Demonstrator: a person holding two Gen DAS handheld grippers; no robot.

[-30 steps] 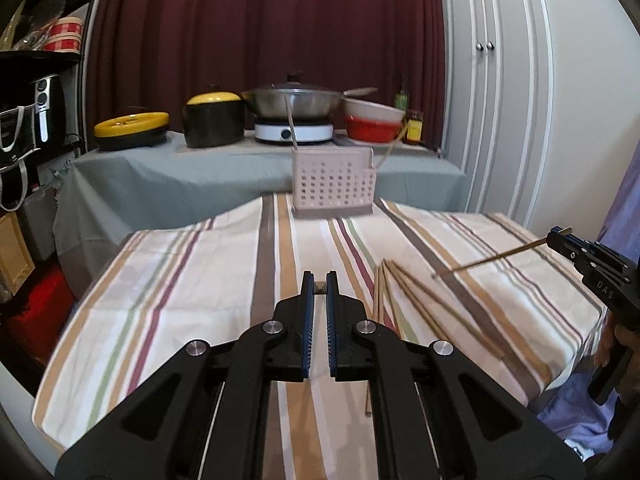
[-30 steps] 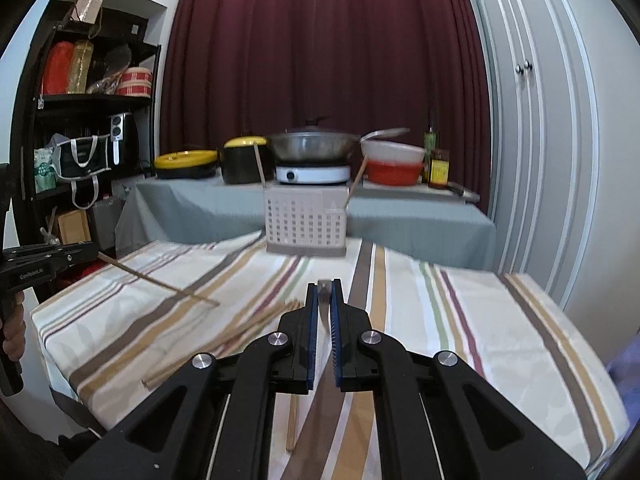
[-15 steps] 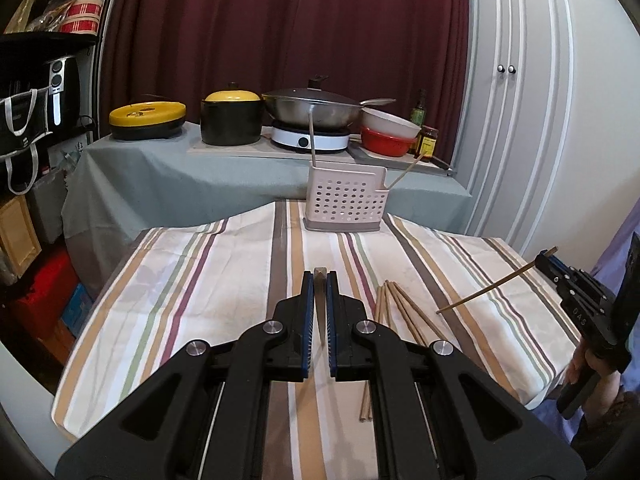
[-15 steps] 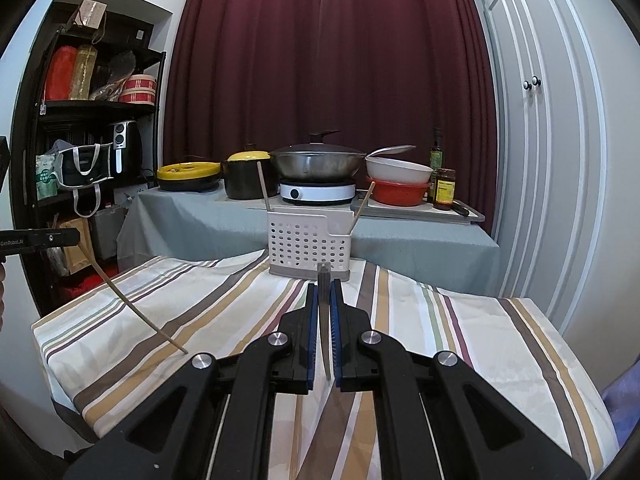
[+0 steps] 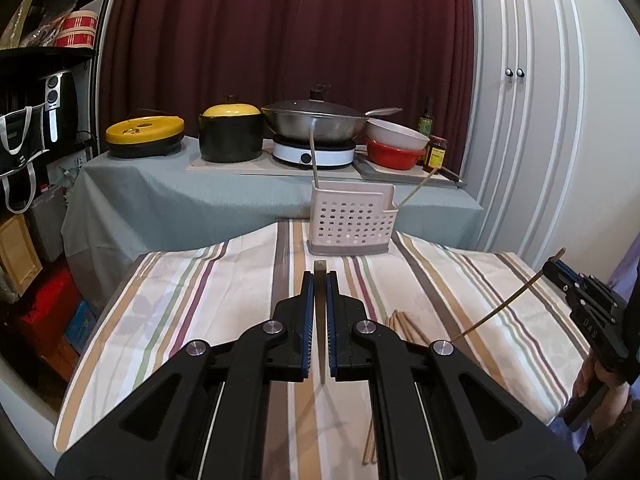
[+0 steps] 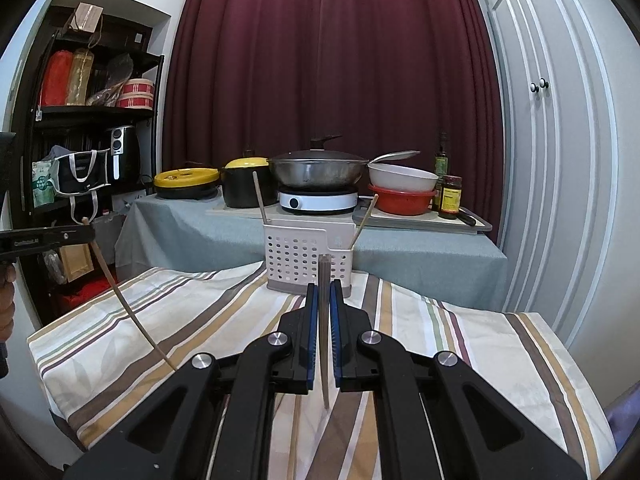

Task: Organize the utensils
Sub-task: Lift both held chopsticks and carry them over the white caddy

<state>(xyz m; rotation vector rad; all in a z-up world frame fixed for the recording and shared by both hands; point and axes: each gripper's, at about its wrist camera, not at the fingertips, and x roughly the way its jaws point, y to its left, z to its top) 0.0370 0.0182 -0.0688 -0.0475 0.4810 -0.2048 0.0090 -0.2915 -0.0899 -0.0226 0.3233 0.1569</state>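
Chopsticks first: I've got one in each gripper right now, both lifted clear of the striped tablecloth (image 5: 224, 300). My left gripper (image 5: 319, 280) has its blue-padded jaws pressed onto a single chopstick (image 5: 320, 320), which runs down between the pads with its blunt end poking just past the tips. In the right wrist view I can see that same tool off to the side, the stick (image 6: 128, 308) slanting down from it toward the cloth.

My right gripper (image 6: 325, 292) is pinching its own chopstick (image 6: 323, 320) the same way, squared end up above the fingertips, thin end hanging below the pads. From the left camera the right tool sits out at the table's right edge, a hand (image 5: 592, 376) wrapped round its handle, and its stick (image 5: 508, 304) angles down and left over the cloth.

The loose chopsticks (image 5: 404, 324) lie in a bundle on the cloth just right of my left jaws.

The pink perforated utensil holder (image 5: 350, 220) stands upright at the far edge of the table, straight ahead of both grippers. Two chopsticks are in it, one standing (image 5: 314, 160) near its left end, one leaning (image 5: 418, 190) out at the right notch.
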